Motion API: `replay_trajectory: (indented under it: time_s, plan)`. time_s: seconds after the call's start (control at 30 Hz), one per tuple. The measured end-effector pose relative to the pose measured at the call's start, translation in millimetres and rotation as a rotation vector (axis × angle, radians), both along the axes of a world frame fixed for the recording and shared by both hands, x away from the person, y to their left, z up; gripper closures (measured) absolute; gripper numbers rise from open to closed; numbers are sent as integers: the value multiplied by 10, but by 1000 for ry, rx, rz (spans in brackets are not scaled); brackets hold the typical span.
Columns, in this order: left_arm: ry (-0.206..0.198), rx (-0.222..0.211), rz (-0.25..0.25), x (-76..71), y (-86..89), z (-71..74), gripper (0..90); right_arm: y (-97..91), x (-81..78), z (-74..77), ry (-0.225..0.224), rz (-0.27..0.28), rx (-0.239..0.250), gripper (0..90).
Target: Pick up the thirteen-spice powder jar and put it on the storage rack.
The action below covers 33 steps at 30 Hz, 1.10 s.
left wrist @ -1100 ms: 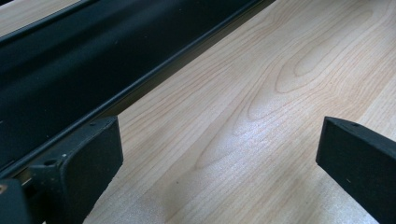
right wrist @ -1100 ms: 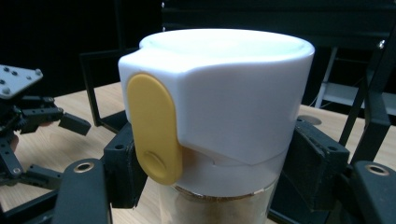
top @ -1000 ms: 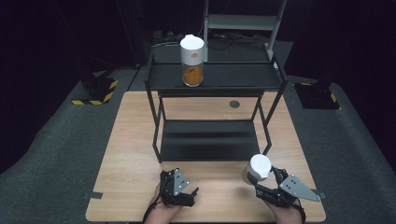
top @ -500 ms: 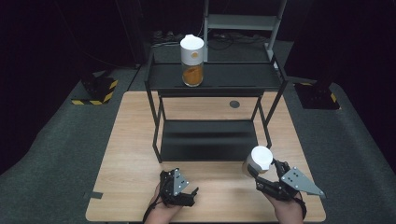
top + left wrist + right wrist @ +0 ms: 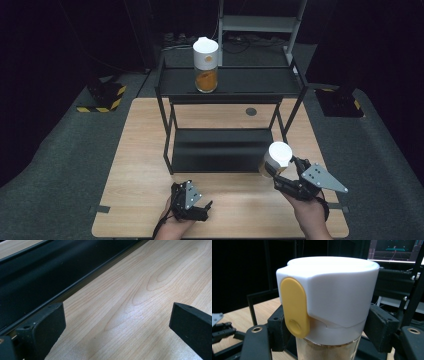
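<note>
Your right tongs (image 5: 278,172) are clamping a clear glass jar with a tall white plastic lid (image 5: 275,159), holding it upright just above the light wooden table (image 5: 140,150), in front of the right end of the black metal two-tier shelf rack (image 5: 220,82). In the right gripper view the jar (image 5: 329,297) is showing a yellow oval tab on the side of its lid, and a tan powdery filling is sitting under the glass; the jaws are pressing on either side just below the lid. A second white-lidded jar with orange contents (image 5: 205,65) is standing on the rack's top tier. Your left tongs (image 5: 200,207) are resting low near the table's front edge, jaws spread wide apart over bare wood.
</note>
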State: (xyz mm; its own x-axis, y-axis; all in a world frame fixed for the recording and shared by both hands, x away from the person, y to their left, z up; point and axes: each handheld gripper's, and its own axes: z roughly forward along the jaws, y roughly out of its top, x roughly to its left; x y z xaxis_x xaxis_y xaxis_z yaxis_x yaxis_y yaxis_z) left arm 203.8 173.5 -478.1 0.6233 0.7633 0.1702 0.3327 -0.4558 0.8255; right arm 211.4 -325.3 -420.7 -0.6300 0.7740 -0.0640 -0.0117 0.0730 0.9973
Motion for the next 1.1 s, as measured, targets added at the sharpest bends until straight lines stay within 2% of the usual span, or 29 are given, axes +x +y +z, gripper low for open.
replay_trajectory:
  time_s: [0.9,1.1]
  plan:
    - [5,-11,-9,13,30,1,8,26,167,401,-34,-27,14,298]
    - [-6,-1,-19,-3,25,-4,8,47,200,472,-49,-28,14,298]
